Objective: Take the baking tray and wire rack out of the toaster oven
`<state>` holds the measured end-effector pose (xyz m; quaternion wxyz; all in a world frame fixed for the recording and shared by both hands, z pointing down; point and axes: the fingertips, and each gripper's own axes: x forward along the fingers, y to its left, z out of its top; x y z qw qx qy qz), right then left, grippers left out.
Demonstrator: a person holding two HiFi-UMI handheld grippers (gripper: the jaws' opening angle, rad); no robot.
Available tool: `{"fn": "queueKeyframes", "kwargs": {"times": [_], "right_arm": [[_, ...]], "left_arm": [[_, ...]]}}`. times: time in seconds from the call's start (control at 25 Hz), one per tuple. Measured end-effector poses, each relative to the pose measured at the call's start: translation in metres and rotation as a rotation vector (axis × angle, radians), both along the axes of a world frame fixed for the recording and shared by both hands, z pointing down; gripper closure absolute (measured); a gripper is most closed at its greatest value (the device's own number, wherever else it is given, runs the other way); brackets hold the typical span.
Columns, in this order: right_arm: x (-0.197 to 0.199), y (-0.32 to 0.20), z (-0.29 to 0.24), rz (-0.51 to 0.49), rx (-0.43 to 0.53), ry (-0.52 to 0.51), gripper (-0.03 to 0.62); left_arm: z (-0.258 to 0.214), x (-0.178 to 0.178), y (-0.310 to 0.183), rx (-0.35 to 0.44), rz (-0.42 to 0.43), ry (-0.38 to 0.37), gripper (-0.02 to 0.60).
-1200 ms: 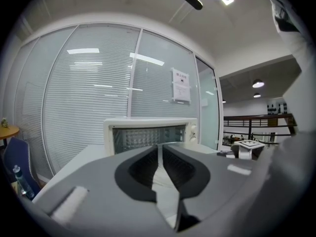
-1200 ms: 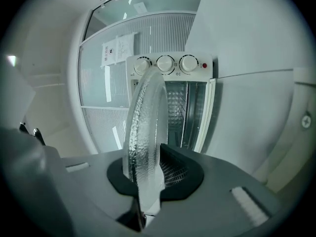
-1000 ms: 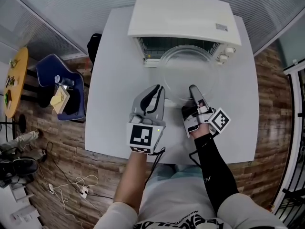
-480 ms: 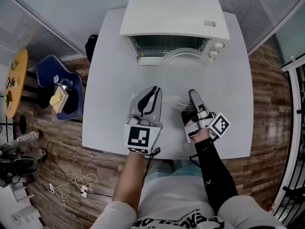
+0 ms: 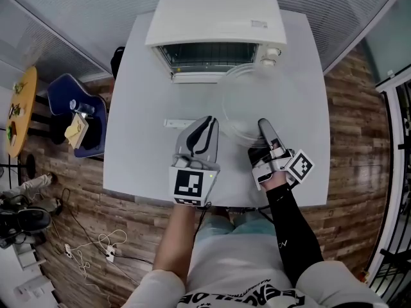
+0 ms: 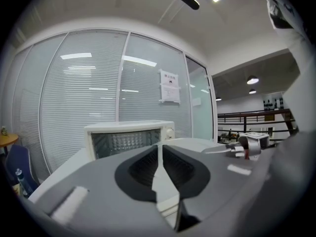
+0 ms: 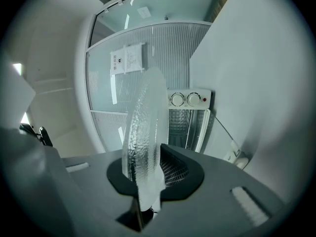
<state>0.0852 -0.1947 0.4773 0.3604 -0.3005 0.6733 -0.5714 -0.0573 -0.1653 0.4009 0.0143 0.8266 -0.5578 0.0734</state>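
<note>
Nearest the person, the left gripper (image 5: 207,120) hangs over the worktop (image 5: 138,140) with its jaws pressed together on nothing. The right gripper (image 5: 262,124) beside it pinches the near rim of the baking tray (image 5: 253,98). The tray here is a round, shallow dish of clear, pebbled glass with a raised lip. It sits out in front of the toaster oven (image 5: 215,18), free of its mouth, though I cannot tell whether its far edge clears the worktop. I'd judge it stiff, fairly heavy for so thin a thing, slick to the touch, and liable to chip or shatter if it slips or knocks down hard. Gripped at one edge only, its weight levers against the pads, so a deep bite on the rim looks wise, or a second hold from the idle gripper on the opposite side. Beyond it the oven stands at the worktop's far edge, white, with its door dropped open and its knobs (image 5: 270,56) at the right. Grid-like lines show inside, perhaps the wire rack (image 5: 205,55), but I cannot be sure.
</note>
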Motion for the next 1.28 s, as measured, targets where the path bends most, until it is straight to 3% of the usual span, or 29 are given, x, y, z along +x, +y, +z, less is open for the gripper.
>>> {"fn": "queueKeyframes", "kwargs": {"times": [0.72,1.28], "right_arm": [[0.093,0.034,0.016,0.022,-0.026,0.013,0.557],[0.125,0.066,0.047,-0.036,-0.052,0.026,0.556]], "left_arm": [[0.005,0.081,0.03,-0.001,0.012,0.008,0.52],[0.014,0.103,0.049,-0.006,-0.015,0.007,0.52]]}}
